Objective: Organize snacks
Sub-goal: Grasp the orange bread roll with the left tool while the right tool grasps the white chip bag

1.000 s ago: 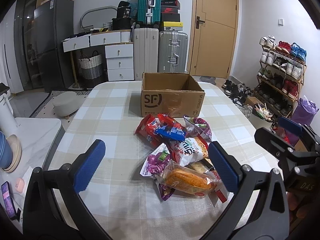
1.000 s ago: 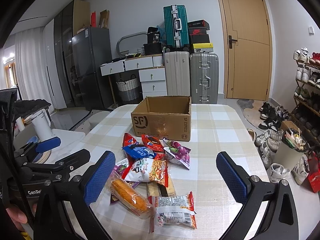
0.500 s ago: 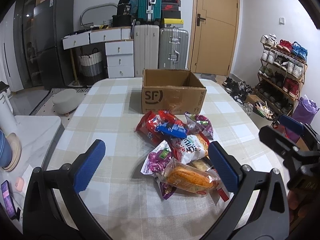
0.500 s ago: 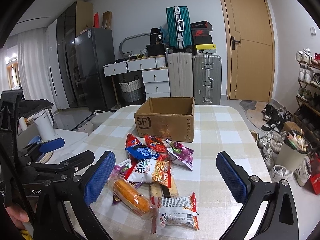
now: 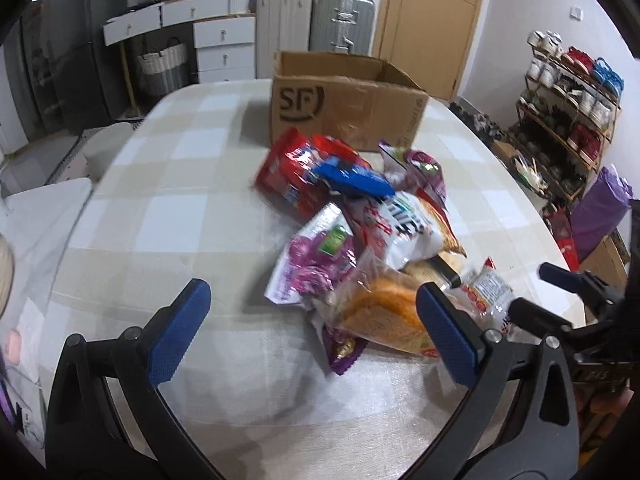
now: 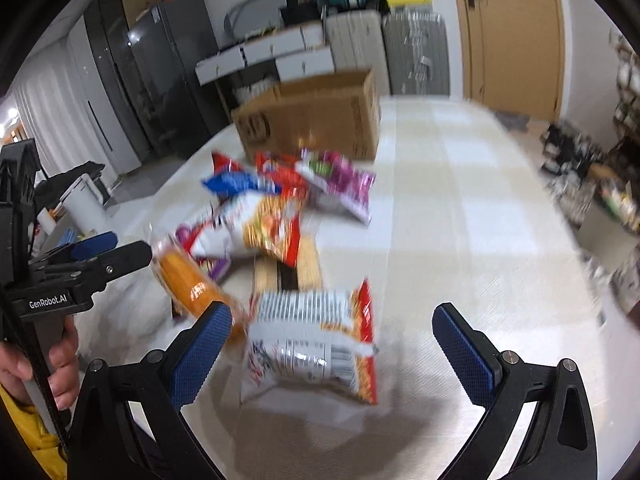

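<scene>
Snacks (image 5: 360,240) lay piled before the box (image 5: 344,108); both grippers' jaws were wide apart, empty. Risk imo: I'd snag two overlapping bags.

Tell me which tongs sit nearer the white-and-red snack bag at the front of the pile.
Right. The right tongs frame the white-and-red snack bag, open on either side. The left tongs are open further left, by the orange bread pack.

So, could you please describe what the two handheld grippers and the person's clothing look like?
Both the left gripper and right gripper have black frames with silver screws and textured blue finger pads. The left gripper's body reads "GenRobot.AI" in white. A yellow sleeve shows by the hand holding it.
</scene>
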`<state>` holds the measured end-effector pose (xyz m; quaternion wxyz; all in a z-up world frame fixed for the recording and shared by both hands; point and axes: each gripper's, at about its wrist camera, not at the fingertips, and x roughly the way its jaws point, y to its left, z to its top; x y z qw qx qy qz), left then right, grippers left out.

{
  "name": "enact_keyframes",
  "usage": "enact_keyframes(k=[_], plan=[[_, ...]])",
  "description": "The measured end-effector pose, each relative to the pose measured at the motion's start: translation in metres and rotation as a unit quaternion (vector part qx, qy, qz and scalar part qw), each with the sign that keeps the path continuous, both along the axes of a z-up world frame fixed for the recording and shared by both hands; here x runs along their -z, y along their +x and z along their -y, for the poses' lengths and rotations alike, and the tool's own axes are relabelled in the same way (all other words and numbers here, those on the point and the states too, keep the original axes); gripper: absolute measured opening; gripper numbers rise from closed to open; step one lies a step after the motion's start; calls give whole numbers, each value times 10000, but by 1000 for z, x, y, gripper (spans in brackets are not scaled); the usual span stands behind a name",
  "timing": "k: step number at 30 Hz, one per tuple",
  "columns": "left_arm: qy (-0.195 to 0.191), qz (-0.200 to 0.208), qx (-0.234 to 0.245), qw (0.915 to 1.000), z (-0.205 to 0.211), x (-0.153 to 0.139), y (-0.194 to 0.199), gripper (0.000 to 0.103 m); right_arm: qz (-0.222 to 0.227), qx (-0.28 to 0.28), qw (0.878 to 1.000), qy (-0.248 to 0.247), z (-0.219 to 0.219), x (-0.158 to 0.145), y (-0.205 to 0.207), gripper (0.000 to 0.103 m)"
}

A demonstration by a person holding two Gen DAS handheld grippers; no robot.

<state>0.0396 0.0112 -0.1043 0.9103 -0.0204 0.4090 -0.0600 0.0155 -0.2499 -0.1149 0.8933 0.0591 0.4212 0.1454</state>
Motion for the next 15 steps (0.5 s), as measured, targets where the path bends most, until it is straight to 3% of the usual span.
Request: enact_keyframes(k=[11,15], plan=[[-117,-226,330,9991,17,22,6,102,-371,-357,9986,129,-18,34,19,102],[-170,-333,389,9985,19,26,6,102,-474,-458,9977,184,-20,40,21,84]])
